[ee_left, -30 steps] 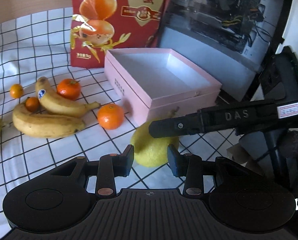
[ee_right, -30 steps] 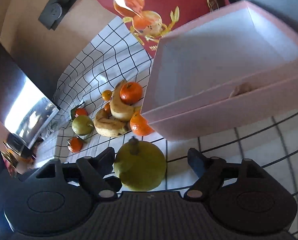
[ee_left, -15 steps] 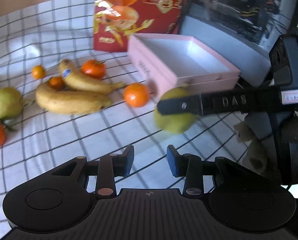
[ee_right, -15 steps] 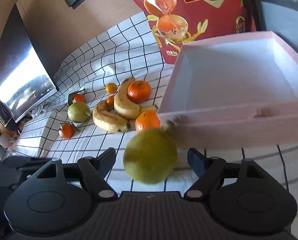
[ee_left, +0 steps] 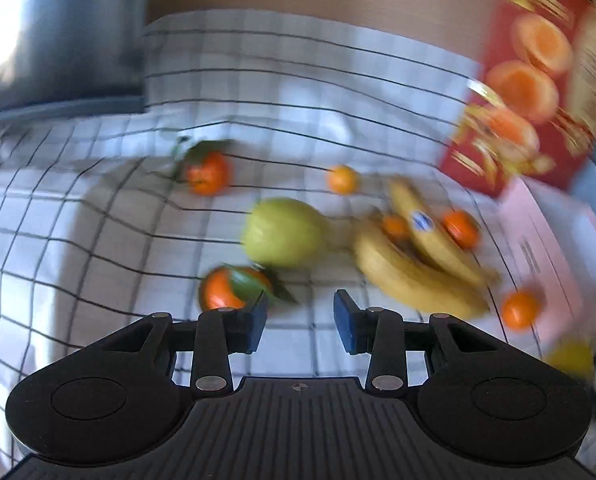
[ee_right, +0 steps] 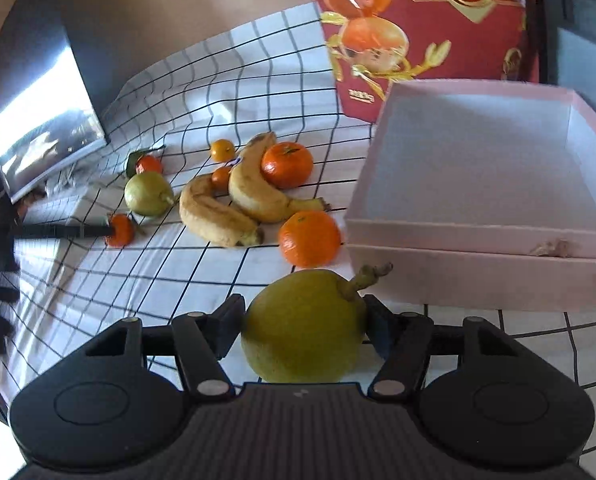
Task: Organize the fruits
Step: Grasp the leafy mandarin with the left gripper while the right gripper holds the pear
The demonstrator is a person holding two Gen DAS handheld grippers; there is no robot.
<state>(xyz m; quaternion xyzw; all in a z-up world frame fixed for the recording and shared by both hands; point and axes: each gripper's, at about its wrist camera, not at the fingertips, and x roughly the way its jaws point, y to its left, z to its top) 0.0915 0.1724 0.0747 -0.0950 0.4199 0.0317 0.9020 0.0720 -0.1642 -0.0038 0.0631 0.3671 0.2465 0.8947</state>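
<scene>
At the bottom centre of the right wrist view, a large yellow-green pear (ee_right: 304,326) with a stubby, knobbly stalk is seen between the closing jaws of the right gripper (ee_right: 304,326); both black fingers appear pressed against its smooth, rounded sides. Just behind it, at the right of the frame, a shallow square pink box (ee_right: 486,236) of matte card lies open, its pale floor bare and a torn patch showing on its front rim. At mid frame two curved, brown-flecked bananas (ee_right: 237,204) are nestled together on a white cloth with a black grid (ee_right: 201,92), ringed by glossy, dimpled mandarins (ee_right: 309,239), and a smaller green pear (ee_right: 147,194) sits to their left. At the upper right a red carton (ee_right: 426,20) printed with oranges carries gold lettering too small to be read.

Low in the blurred left wrist view, the left gripper (ee_left: 300,322) is held partly open, with nothing between its blue-padded fingers (ee_left: 344,326); a leafy mandarin (ee_left: 227,290) lies just beyond the left pad. A small blue sticker (ee_left: 422,219) is seen on one banana, its writing illegible.
</scene>
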